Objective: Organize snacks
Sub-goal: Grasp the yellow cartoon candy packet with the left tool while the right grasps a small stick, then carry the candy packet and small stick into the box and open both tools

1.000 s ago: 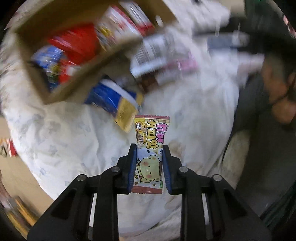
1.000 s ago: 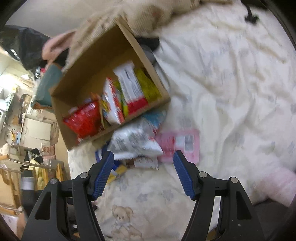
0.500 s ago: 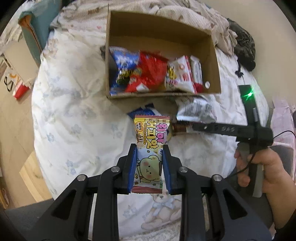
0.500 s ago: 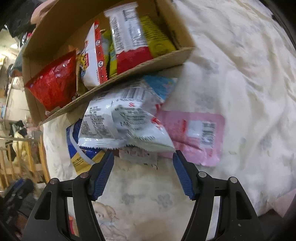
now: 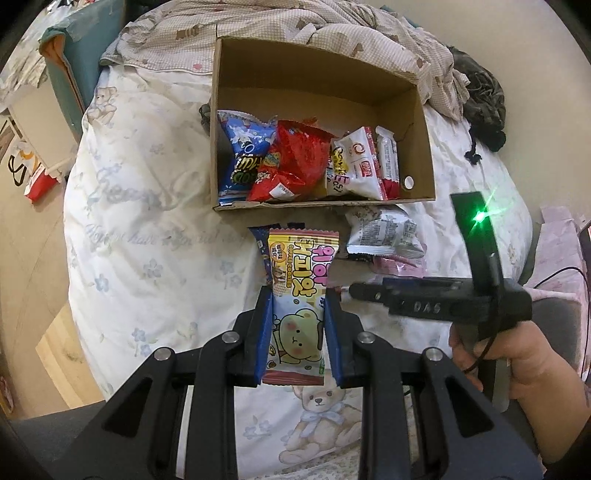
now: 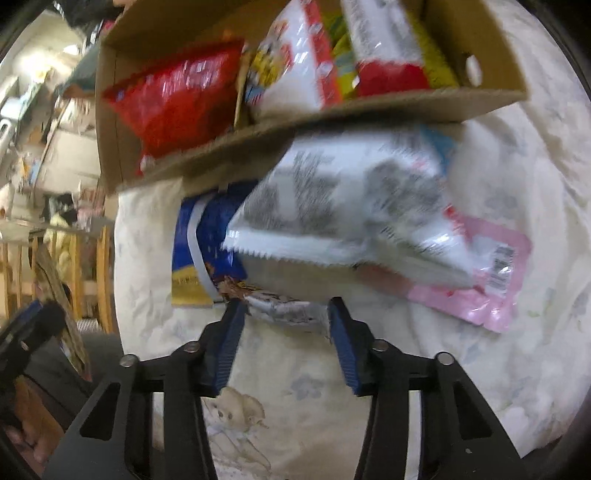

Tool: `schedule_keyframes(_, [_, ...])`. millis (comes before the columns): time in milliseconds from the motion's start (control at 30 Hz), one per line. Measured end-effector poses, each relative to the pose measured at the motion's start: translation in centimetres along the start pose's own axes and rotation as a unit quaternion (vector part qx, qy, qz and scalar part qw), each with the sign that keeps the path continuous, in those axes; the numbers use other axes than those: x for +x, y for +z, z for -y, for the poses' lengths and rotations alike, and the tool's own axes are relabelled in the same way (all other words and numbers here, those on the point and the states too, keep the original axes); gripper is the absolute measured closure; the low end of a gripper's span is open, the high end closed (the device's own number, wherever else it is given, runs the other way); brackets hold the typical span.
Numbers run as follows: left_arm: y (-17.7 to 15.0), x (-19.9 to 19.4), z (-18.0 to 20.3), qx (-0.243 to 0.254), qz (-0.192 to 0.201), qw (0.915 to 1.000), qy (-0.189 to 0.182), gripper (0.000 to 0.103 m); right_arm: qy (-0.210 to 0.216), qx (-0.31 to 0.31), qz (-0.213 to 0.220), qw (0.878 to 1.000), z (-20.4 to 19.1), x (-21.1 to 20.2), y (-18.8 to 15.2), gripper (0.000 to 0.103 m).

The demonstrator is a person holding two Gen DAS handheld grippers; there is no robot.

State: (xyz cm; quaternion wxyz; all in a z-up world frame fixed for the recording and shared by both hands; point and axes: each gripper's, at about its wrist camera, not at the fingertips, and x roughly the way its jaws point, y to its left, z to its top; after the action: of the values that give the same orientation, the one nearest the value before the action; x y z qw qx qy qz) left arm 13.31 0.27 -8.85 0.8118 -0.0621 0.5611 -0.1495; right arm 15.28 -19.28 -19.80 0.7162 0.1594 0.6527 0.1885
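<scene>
Bed with white flower-and-bear blanket, checked blanket bunched behind cardboard box. Left tongs clamped on bear cookie pack, above bed, near box front. Left view only: whole box, right hand. Right view only: right tongs apart, close to white snack bag, pink pack.

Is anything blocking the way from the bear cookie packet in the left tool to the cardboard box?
Nothing visible does. The bear cookie packet sits clamped in the left tool, and the cardboard box ahead has an open top with bare floor behind its snacks.
</scene>
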Motion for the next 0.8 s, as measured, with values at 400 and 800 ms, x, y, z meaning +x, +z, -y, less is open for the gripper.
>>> schedule_keyframes(400, [0.1,0.3,-0.9,-0.015,-0.001,0.9997,0.017,0.080,-0.001,-0.089,-0.010,0.996,-3.0,-0.9,-2.9,0.099])
schedule_keyframes(800, [0.4,-1.0,-1.3,-0.030,0.045,0.9981,0.029,0.080,0.065,-0.079,0.105,0.989,-3.7,-8.8,-5.7,0.100])
